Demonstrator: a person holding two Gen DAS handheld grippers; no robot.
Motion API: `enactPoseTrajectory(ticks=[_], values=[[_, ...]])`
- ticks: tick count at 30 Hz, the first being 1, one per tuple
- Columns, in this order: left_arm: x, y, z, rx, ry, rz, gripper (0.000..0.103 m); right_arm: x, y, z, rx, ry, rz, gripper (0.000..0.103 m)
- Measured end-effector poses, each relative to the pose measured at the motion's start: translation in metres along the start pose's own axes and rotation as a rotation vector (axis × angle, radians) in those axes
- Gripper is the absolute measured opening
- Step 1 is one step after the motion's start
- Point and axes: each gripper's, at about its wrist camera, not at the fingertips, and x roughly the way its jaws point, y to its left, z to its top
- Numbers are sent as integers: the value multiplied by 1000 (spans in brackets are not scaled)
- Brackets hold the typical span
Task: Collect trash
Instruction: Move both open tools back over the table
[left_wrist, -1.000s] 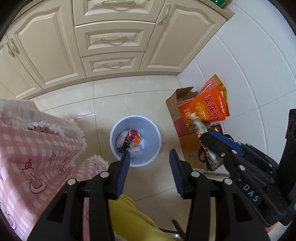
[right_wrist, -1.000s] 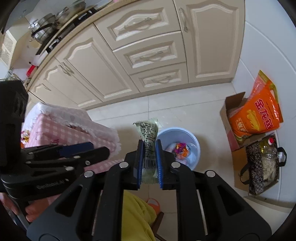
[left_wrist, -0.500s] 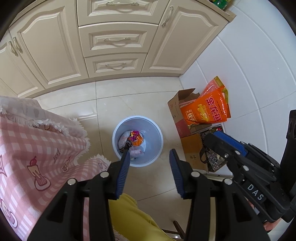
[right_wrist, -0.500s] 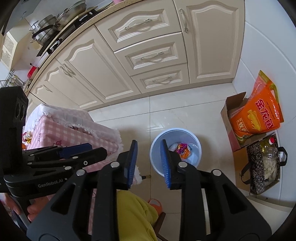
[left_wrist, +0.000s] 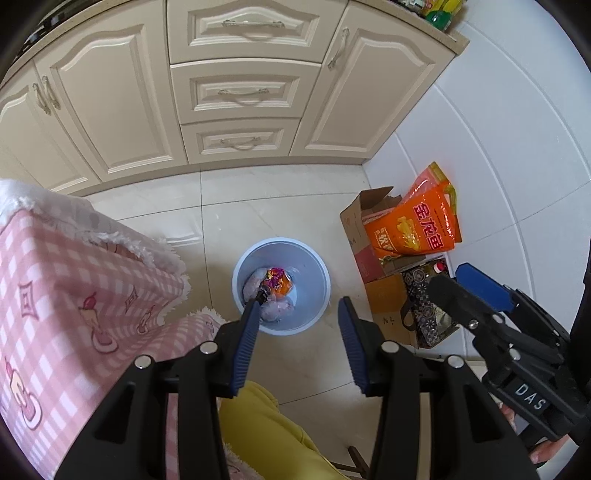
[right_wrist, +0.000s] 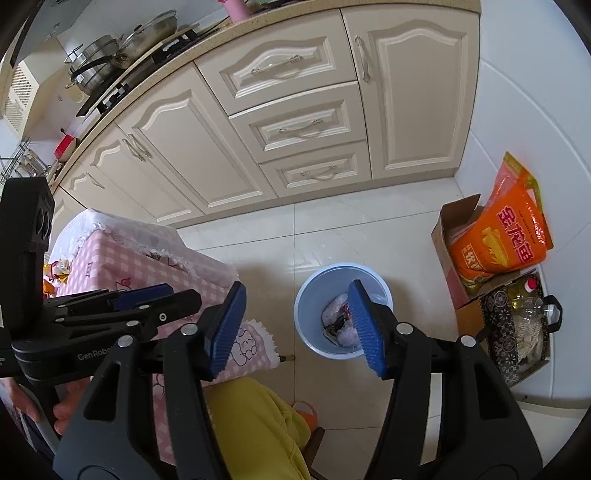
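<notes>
A light blue trash bin (left_wrist: 312, 273) stands on the tiled floor and holds several wrappers (left_wrist: 276, 282). It also shows in the right wrist view (right_wrist: 314, 295), with the wrappers (right_wrist: 338, 319) inside. My left gripper (left_wrist: 297, 345) is open and empty, high above the bin's near rim. My right gripper (right_wrist: 297, 328) is wide open and empty, above the bin. Each gripper shows in the other's view: the right gripper (left_wrist: 476, 291) at the right, the left gripper (right_wrist: 159, 299) at the left.
A table with a pink checked cloth (left_wrist: 74, 295) is at the left, beside the bin. Cardboard boxes (left_wrist: 373, 240) with an orange bag (left_wrist: 424, 225) stand against the white wall at the right. Cream cabinets (left_wrist: 236, 92) line the back. Yellow trousers (right_wrist: 258, 424) are below the grippers.
My right gripper held a green-and-black wrapper a second ago; it opened, the wrapper is gone from it, and the jaws have spread wider. Both grippers have risen slightly.
</notes>
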Motion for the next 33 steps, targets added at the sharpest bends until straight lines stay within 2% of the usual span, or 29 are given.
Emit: enactPoseTrajectory(ticks=[6, 13, 24, 33], values=[[-23, 7, -14, -13, -30, -7, 49, -19, 20, -6, -34, -31, 11, 66], [-68, 15, -33, -18, -116, -2, 58, -44, 51, -15, -69, -67, 23, 80], [-138, 47, -78, -50, -244, 30, 61, -78, 114, -33, -171, -121, 61, 84], [-181, 105, -123, -146, -312, 68, 64, -75, 181, -53, -276, -99, 104, 87]])
